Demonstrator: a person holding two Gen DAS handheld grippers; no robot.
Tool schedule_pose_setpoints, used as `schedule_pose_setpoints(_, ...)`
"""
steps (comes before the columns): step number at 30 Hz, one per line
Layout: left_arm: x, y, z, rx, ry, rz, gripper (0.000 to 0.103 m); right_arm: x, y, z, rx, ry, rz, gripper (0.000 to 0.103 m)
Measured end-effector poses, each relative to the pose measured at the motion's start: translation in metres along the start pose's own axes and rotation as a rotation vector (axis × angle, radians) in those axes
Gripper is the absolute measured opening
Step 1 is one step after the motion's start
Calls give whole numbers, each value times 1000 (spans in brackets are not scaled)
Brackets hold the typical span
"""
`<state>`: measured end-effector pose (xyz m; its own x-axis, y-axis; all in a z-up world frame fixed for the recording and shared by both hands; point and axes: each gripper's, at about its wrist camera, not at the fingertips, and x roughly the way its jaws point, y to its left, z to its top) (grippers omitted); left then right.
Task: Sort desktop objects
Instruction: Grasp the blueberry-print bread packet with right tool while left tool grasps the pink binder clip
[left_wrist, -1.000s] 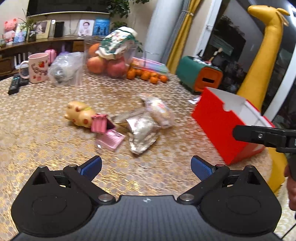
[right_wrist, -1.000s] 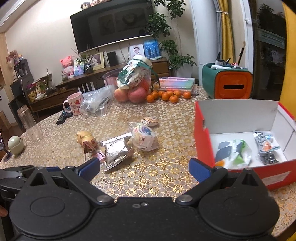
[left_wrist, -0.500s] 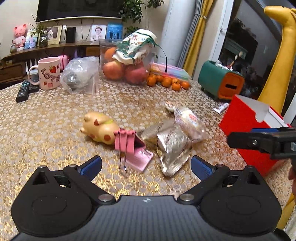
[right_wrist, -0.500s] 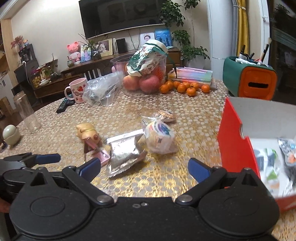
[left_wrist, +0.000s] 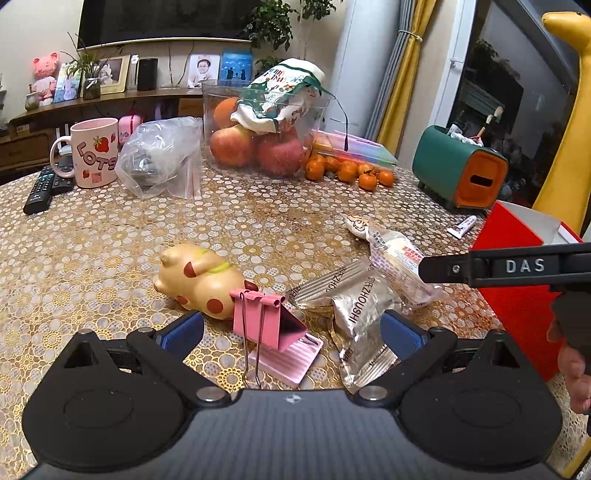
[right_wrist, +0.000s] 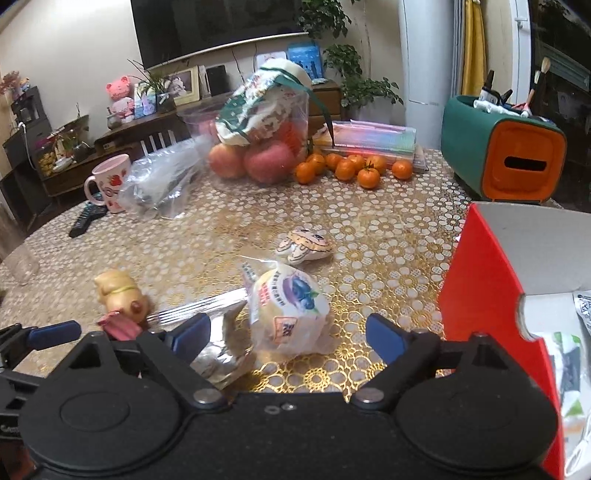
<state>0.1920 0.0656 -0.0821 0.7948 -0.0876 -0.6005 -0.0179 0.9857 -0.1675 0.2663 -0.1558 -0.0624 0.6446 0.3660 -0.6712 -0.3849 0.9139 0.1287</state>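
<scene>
- My left gripper (left_wrist: 291, 334) is spread wide, with the pink binder clip (left_wrist: 264, 321) between its blue fingertips (left_wrist: 183, 332), neither touching it.
- The clip stands on a pink ridged block (left_wrist: 286, 360), just beside a yellow spotted pig toy (left_wrist: 197, 280) on its left.
- Right of the clip lie two silver foil packets (left_wrist: 356, 314), and a clear-wrapped bun (left_wrist: 397, 264) beyond them.
- My right gripper (left_wrist: 498, 267) reaches in from the right above the bun, in front of the red box (left_wrist: 517, 295).
- On the far side of the table (left_wrist: 92, 251) stand a pink mug (left_wrist: 94, 153) and a fruit tub (left_wrist: 258, 144).
</scene>
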Motion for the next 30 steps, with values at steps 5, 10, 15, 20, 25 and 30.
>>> schedule_pose_setpoints(5,8,0,1,-6,1,3,101,16,-8,7,26,15,1,85)
schedule_pose_setpoints(10,14,2,-1,-11,8,8,93,29,-12,11,50,30,20,83)
schedule_pose_setpoints(15,17,7,-2,-31,11,11,76,41,-14,11,71,48,45,83)
schedule_pose_setpoints(20,21,9,-3,-39,25,10,64,49,-18,8,93,68,63,83)
schedule_pose_setpoints(25,22,8,-4,-32,23,24,52,55,-21,6,113,84,75,78)
schedule_pose_setpoints(30,22,8,-4,-28,23,38,43,55,-24,5,146,86,110,62)
